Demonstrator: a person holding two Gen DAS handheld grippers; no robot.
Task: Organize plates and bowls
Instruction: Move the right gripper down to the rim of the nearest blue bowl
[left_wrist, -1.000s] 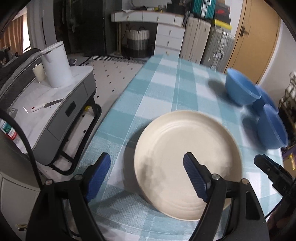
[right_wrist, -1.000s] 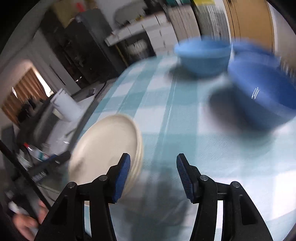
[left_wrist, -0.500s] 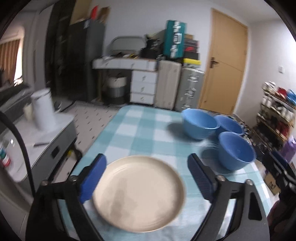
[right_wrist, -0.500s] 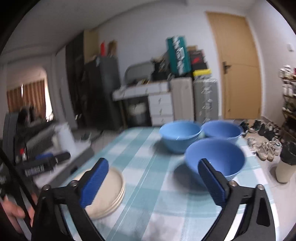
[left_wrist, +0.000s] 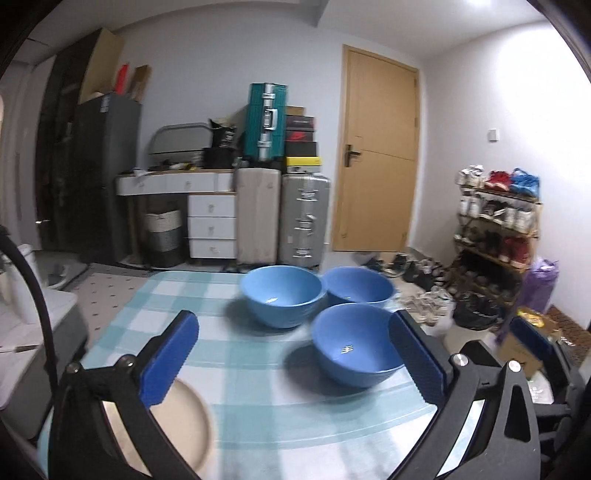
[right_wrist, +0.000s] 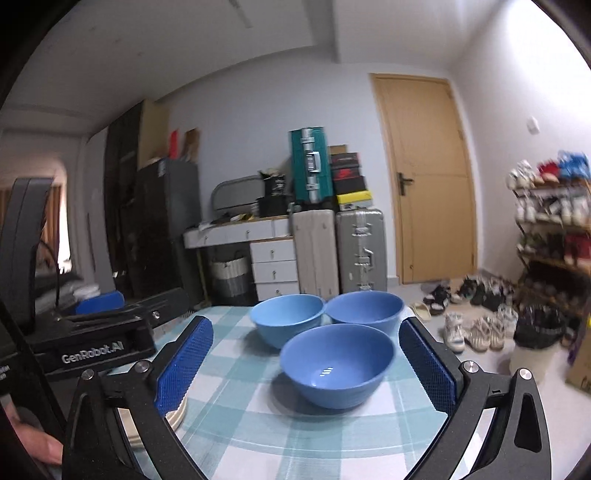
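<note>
- Checked blue cloth covers the table (left_wrist: 258, 406), with a door (left_wrist: 376, 155), suitcases and a shoe rack (left_wrist: 498, 229) far behind it.
- A second ago both cameras looked down at the table; now both look nearly level across it, so both hands have lifted and tipped up away from the plates.
- Left claw (left_wrist: 295, 362): its jaws were partly spread over the cream plate a second ago and are now finishing their opening, fully spread with nothing pinched. The near bowl only shows between the pads and sits farther off.
- Right claw (right_wrist: 306, 365): its jaws stood about half spread beside the plate stack a second ago; now they are wide apart and hold nothing.
- Plates (left_wrist: 184, 424) lie at the near left of the table, partly hidden behind the left pad in both views. The right view shows layered rims (right_wrist: 177, 413), so they read as a stack.
- Three blue bowls sit at the far right, close together but each on the cloth: the near bowl (right_wrist: 336, 363), the far left bowl (right_wrist: 288, 317) and the far right bowl (right_wrist: 365, 310). The two far ones look to be touching at the rims.
- My reading: the plates are gathered and released, so that half seems done; the bowls, not yet nested, look like the next job, and the near bowl lines up with both claws.
</note>
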